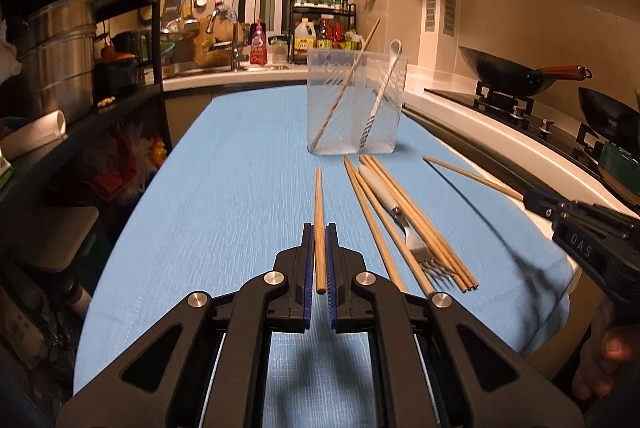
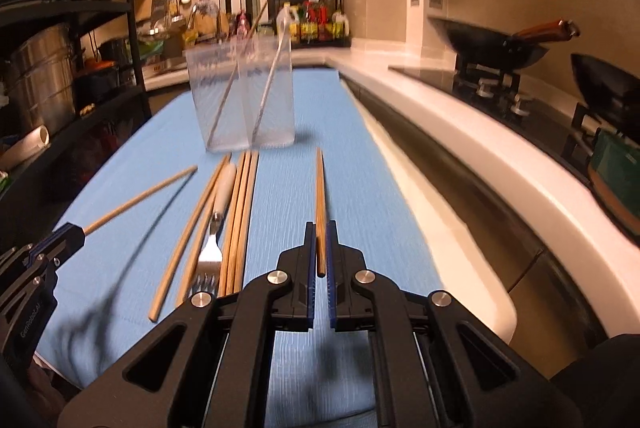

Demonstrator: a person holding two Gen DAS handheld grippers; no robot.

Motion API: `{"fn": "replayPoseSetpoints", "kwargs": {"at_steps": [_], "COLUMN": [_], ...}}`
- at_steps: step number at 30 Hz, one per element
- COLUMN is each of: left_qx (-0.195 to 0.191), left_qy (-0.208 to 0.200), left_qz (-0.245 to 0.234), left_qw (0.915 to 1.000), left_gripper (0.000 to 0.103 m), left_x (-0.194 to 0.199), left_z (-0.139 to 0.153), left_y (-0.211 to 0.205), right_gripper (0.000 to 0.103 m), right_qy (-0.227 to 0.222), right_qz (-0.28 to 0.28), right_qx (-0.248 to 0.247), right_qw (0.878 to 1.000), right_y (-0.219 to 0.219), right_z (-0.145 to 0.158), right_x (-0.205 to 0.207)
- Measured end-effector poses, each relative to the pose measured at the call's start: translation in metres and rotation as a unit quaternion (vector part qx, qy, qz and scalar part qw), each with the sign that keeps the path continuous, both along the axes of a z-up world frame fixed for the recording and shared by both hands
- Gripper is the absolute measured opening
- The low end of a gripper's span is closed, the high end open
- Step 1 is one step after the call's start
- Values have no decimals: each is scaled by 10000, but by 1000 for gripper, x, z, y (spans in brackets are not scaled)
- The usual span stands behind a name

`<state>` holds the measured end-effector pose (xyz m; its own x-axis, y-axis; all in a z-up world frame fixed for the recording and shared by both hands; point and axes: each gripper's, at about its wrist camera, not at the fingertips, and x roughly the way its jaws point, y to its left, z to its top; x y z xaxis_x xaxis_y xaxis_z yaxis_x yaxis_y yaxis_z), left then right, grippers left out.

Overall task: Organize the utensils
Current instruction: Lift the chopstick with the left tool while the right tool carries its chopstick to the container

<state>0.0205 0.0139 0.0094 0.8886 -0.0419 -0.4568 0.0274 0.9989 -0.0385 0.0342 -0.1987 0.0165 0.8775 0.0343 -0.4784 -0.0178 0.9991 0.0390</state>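
Each gripper, left [image 1: 320,228] and right [image 2: 320,226], is clamped on a chopstick [image 1: 319,204] [image 2: 320,196] pointing straight ahead toward the clear holder [image 1: 356,100]; the holder stands ahead-right of the left, ahead-left of the right, about equally near

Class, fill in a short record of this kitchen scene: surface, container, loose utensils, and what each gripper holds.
surface: blue cloth
container: clear plastic holder, upright, with a chopstick and a white-handled utensil inside
loose utensils: fork among several chopsticks
left gripper: shut on left chopstick
right gripper: shut on right chopstick
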Motion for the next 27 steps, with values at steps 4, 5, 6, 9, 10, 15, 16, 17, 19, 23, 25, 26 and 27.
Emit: {"fn": "replayPoseSetpoints", "kwargs": {"at_steps": [4,5,6,9,10,15,16,17,19,23,25,26,27], "left_qx": [46,27,18,-39,-64,-276,-311,-310,-310,-351,-412,-433,-456], "left_qy": [-254,-325,-379,-493,-466,-422,-413,-416,-446,-385,-228,-192,-209], "left_qz": [-32,-37,-39,-92,-116,-130,-121,-106,-117,-138,-212,-206,-199], "left_qw": [9997,9995,9993,9987,9988,9986,9986,9986,9985,9985,9987,9987,9985], "left_gripper": [6,6,6,6,6,6,6,6,6,6,6,6,6], "left_x": [-8,-10,-12,-13,-12,-9,-7,-6,-4,3,9,12,12], "left_z": [13,18,22,34,36,52,55,61,70,89,97,103,108], "left_y": [0,1,2,3,3,7,9,9,9,12,13,14,16], "right_gripper": [4,4,4,4,4,4,4,4,4,4,4,4,4], "right_qy": [-441,-540,-609,-766,-800,-961,-986,-1012,-1095,-1158,-1142,-1109,-1072], "right_qz": [42,56,62,96,97,100,113,123,160,246,267,284,299], "right_qx": [5,-19,-45,-14,-7,116,126,130,164,123,95,108,121], "right_qw": [9990,9985,9981,9970,9967,9953,9950,9947,9937,9929,9931,9934,9937], "right_y": [-2,-2,-1,-3,-3,-9,-9,-9,-10,-8,-7,-7,-6], "right_z": [21,27,32,45,49,69,73,78,92,115,124,129,132], "right_x": [-9,-11,-12,-13,-13,-11,-11,-11,-8,-4,-1,2,4]}}
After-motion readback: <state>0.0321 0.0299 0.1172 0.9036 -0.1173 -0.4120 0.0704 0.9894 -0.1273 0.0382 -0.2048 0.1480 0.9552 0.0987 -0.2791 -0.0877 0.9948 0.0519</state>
